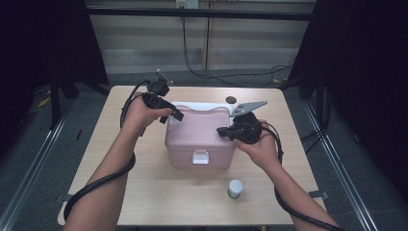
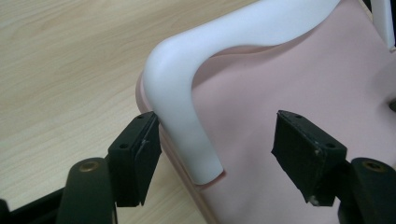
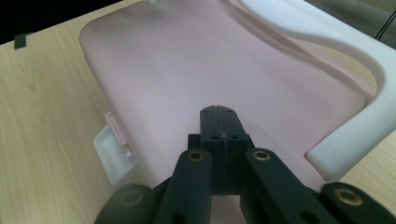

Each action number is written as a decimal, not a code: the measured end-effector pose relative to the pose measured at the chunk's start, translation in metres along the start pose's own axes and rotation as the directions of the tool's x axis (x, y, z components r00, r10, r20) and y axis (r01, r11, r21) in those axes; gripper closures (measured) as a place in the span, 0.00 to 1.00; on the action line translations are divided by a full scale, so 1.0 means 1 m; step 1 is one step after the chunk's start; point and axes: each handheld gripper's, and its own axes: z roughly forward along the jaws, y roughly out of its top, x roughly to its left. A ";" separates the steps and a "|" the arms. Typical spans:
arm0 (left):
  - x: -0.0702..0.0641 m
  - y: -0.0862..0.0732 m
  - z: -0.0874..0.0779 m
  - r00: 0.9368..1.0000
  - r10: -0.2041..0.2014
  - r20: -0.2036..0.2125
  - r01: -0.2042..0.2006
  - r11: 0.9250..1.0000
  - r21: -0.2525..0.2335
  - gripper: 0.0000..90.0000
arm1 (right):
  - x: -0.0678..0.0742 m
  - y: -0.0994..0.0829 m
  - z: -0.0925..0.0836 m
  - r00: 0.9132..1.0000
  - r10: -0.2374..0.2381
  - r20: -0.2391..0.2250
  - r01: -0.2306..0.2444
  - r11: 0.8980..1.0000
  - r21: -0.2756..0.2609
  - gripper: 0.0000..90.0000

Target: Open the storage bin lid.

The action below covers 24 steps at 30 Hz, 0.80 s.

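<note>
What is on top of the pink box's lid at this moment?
On the pink box lid lie the white handle, folded flat, and the shut right gripper. What is inside the closed box is hidden.

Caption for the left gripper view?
Open left gripper straddles the white handle at the pink box lid's corner.

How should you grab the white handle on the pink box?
Grip the white handle at its straight side leg, just below the bend. Come from the box's left end, as the left gripper does, one pad outside the leg, one over the pink lid. That leg looks narrow enough to fit between the jaws; the handle lies folded flat, so probably nothing else sticks up.
</note>
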 end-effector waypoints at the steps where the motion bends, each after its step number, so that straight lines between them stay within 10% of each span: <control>1: 0.000 0.000 -0.001 1.000 0.005 -0.001 -0.005 1.000 -0.001 0.35 | 0.000 0.000 0.000 1.000 0.004 0.000 -0.004 1.000 0.002 1.00; 24: -0.009 -0.007 -0.022 0.999 0.035 0.014 -0.034 0.999 -0.037 0.39 | 0.003 0.001 0.001 1.000 -0.004 0.024 0.004 1.000 0.006 1.00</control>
